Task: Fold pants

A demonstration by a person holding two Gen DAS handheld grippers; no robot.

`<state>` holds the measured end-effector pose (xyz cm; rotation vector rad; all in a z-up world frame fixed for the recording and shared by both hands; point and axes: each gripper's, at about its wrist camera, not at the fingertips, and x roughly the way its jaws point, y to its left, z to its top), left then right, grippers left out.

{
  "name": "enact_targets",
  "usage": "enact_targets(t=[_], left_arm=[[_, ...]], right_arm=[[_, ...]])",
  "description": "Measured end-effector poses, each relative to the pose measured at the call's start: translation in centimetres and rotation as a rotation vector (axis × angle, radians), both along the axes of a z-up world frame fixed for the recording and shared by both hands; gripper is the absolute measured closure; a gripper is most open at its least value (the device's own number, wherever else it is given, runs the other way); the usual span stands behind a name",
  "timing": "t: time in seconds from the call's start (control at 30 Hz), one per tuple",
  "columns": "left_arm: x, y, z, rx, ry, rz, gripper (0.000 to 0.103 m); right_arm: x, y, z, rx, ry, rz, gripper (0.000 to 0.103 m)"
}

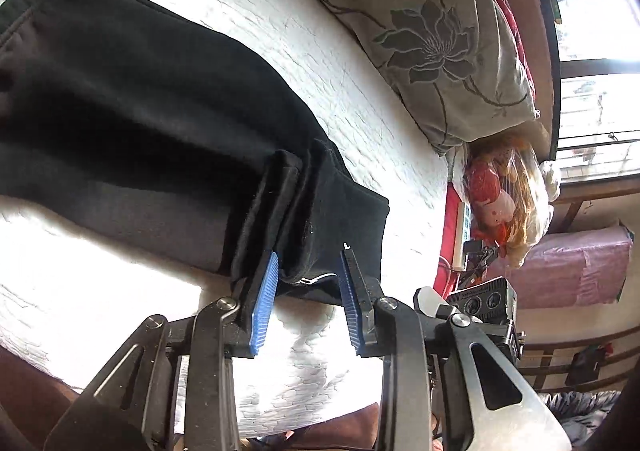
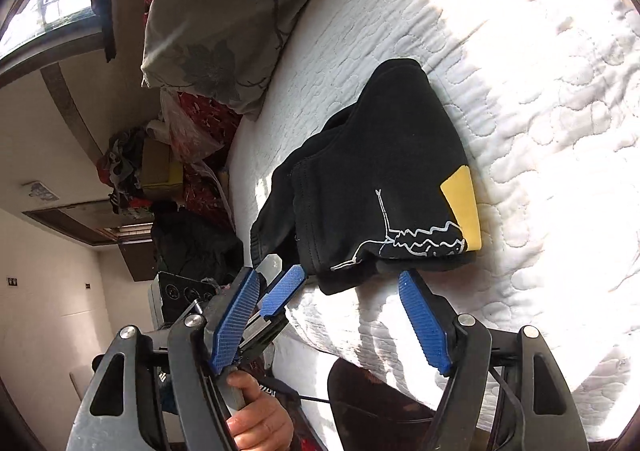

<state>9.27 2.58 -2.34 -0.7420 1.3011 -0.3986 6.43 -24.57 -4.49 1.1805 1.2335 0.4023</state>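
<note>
Black pants [image 1: 168, 123] lie on the white bed quilt [image 1: 360, 99], cuffs near the bed edge. Left tool [image 1: 308, 263] wide around the cuff, right tool [image 2: 348, 283] wide just beside the yellow-patched end. Risk: pinching only one layer, so the fold skews.

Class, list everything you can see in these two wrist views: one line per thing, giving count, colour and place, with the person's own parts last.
pants: one, black with a yellow patch and white line drawing, lying on the bed near its front edge
bed: one, white quilted cover, under the pants
pillow: one, grey with dark flowers, at the head of the bed
doll: one, red and white, in clear plastic, beside the pillow
left gripper: blue pads, open, fingers either side of the pants' edge
right gripper: blue pads, open, just short of the pants
hand: one, holding the left gripper's handle
</note>
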Motion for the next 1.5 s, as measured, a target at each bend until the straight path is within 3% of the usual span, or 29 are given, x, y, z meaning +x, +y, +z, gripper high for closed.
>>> enact_targets(t=[0.07,0.1,0.17,0.2,0.23,0.37,0.5,0.63,0.73,0.8,0.93,1.03,1.13,1.3,1.5], left_arm=[[0.3,-1.6,0.6,0.033,-0.033,-0.065,0.076],[0.5,-2.4,0.9,0.078,-0.052,-0.096,0.076],[1.1,-3.9,1.0,0.169,-0.089,-0.140,0.076],[1.4,-4.6,0.7,0.248,-0.094,-0.162,0.076],[1.8,-5.3,0.2,0.306,-0.089,-0.180,0.076],[2.3,-6.0,-2.7,0.385,-0.056,-0.205,0.078],[2.0,-4.8,-2.2,0.336,-0.065,-0.194,0.081],[2.0,-1.0,-0.7,0.232,-0.030,-0.189,0.081],[2.1,3.7,1.5,0.212,-0.060,-0.145,0.081],[2.4,7.5,2.7,0.228,-0.084,-0.104,0.081],[3.7,15.6,3.2,0.293,-0.068,-0.032,0.081],[5.5,19.7,1.8,0.306,-0.012,-0.052,0.081],[7.7,22.4,-0.2,0.266,0.073,-0.109,0.081],[10.5,24.0,-2.6,0.172,0.137,-0.195,0.081],[12.6,22.2,-3.8,0.170,0.143,-0.348,0.081]], right_arm=[[-0.2,-0.1,-1.4,0.012,0.052,-0.074,0.029],[-0.2,-0.3,-2.1,0.035,0.077,-0.110,0.036],[-0.4,-0.7,-3.2,0.061,0.101,-0.182,0.065],[-0.6,-1.1,-3.5,0.046,0.110,-0.212,0.086],[-0.9,-1.5,-4.1,0.032,0.139,-0.240,0.094],[-1.8,-2.5,-6.8,0.061,0.197,-0.291,0.098],[-1.4,-2.5,-6.4,0.089,0.170,-0.256,0.087],[-2.4,-2.8,-4.5,0.139,0.124,-0.232,0.054],[-2.9,-1.8,-2.3,0.074,0.069,-0.158,0.053],[-2.5,0.2,-0.3,-0.039,0.004,-0.067,0.051],[-0.6,8.8,4.0,-0.389,-0.178,0.176,0.042],[0.7,17.3,5.7,-0.605,-0.316,0.336,0.042],[1.5,26.0,6.0,-0.808,-0.449,0.469,0.041],[1.8,36.4,4.2,-1.016,-0.600,0.602,0.040],[0.9,40.9,1.9,-1.162,-0.658,0.609,0.040]])
